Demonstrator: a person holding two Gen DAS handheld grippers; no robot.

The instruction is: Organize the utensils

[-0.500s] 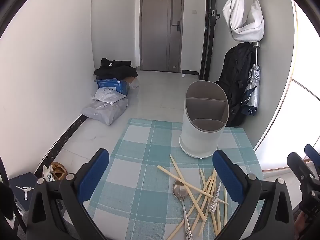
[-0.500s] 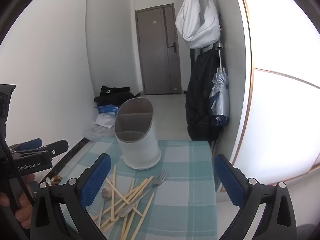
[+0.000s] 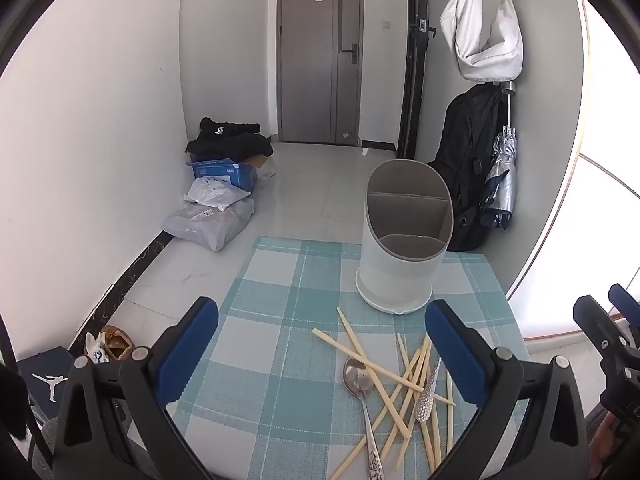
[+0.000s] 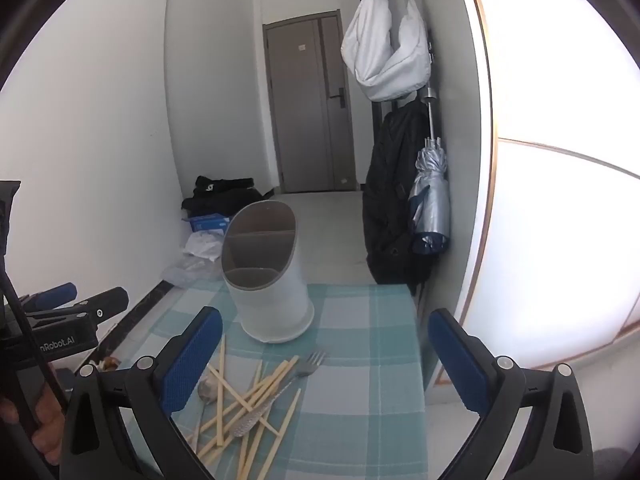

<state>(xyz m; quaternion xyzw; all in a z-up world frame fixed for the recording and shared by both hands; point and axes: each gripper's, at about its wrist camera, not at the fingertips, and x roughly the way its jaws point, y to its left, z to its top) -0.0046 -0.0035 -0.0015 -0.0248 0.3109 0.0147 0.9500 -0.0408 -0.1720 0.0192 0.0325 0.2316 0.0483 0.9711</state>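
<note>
Checked teal-and-white cloth (image 3: 280, 292) covered the small table in a pale hallway. On it lay the utensils: a loose heap of wooden chopsticks (image 3: 404, 384) crossing a spoon (image 3: 358, 380) and a fork (image 4: 280, 388), all just in front of the white divided holder (image 3: 400, 256), which stood upright near the cloth's far edge. My left gripper (image 3: 320, 356) hung over the heap, jaws spread fully wide, gripping nothing. My right gripper (image 4: 326, 356) hovered likewise, wide apart and empty.
</note>
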